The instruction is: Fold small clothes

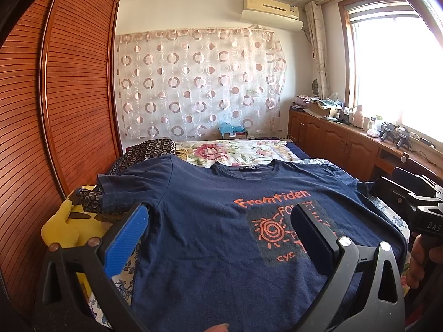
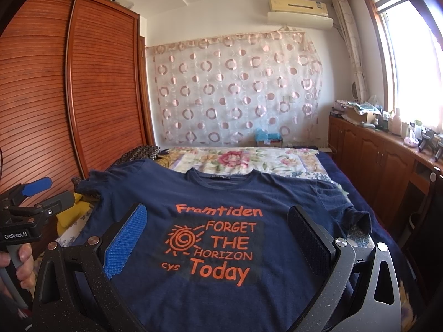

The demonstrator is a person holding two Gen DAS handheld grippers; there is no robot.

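Already spread flat: navy cotton T-shirt with orange print (image 2: 221,221) is lying front-up on the floral-quilted bed (image 2: 249,160).
Left gripper (image 1: 221,229) and right gripper (image 2: 218,238) are hovering over its hem, fingers spread, gripping nothing.

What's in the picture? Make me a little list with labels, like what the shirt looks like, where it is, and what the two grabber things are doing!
Shirt: navy T-shirt with orange words and a sun, front up
Shirt state: spread flat, not folded yet
Where: on a bed, collar toward the flowery blanket
Left gripper: open, above the shirt, holding nothing
Right gripper: open, above the shirt, holding nothing
Beside the bed: wooden wardrobe; a yellow thing near the left sleeve
Far wall: circle-pattern curtain
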